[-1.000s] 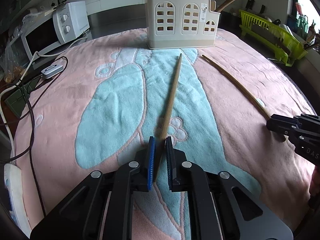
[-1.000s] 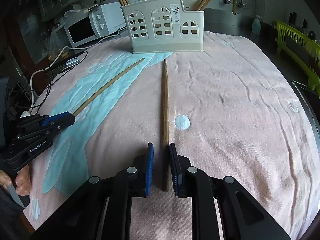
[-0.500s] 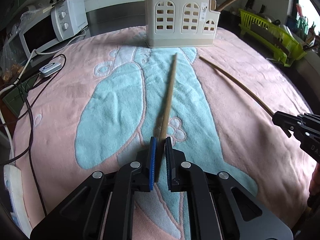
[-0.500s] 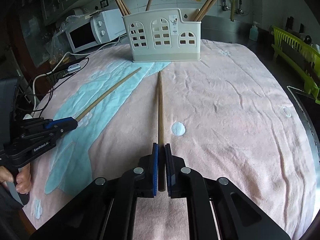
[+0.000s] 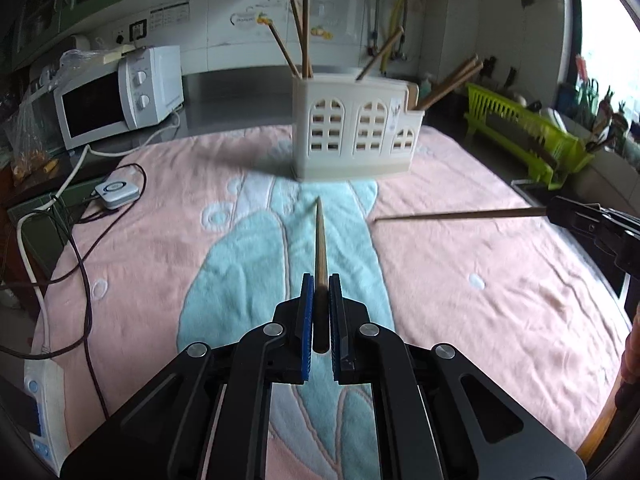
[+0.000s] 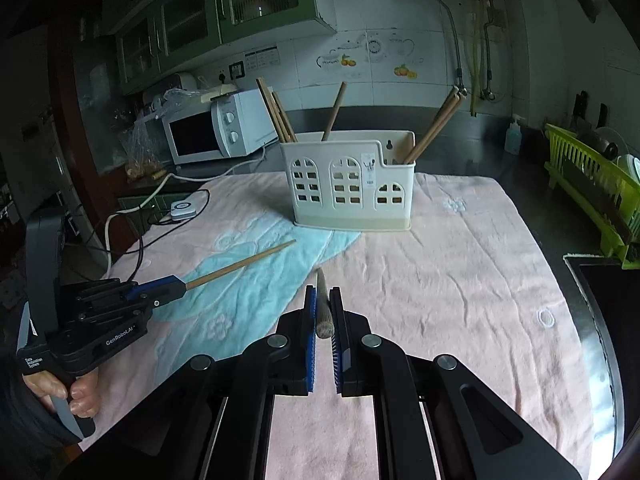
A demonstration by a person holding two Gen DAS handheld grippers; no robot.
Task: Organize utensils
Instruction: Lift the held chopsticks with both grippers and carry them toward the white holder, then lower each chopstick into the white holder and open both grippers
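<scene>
The left gripper (image 5: 319, 292) has its jaws closed on the thick end of a chopstick (image 5: 320, 240), which points straight at the holder (image 5: 352, 136) and is lifted clear of the towel (image 5: 160, 240), its tip short of the holder's base. The right gripper (image 6: 323, 304) likewise has its jaws clamped on a second chopstick (image 6: 322, 304), also raised off the towel and aimed toward the holder. In the left view this second chopstick runs level in the air to the right of the holder's front, its tip well short of it. The cream holder stands upright at the far side of the towel on the worktop (image 6: 560, 240) and already carries several chopsticks (image 6: 280, 116) leaning in its compartments. A white microwave (image 5: 120, 92) sits left of the holder, off the towel, and a green rack (image 5: 524, 132) to the holder's right.
</scene>
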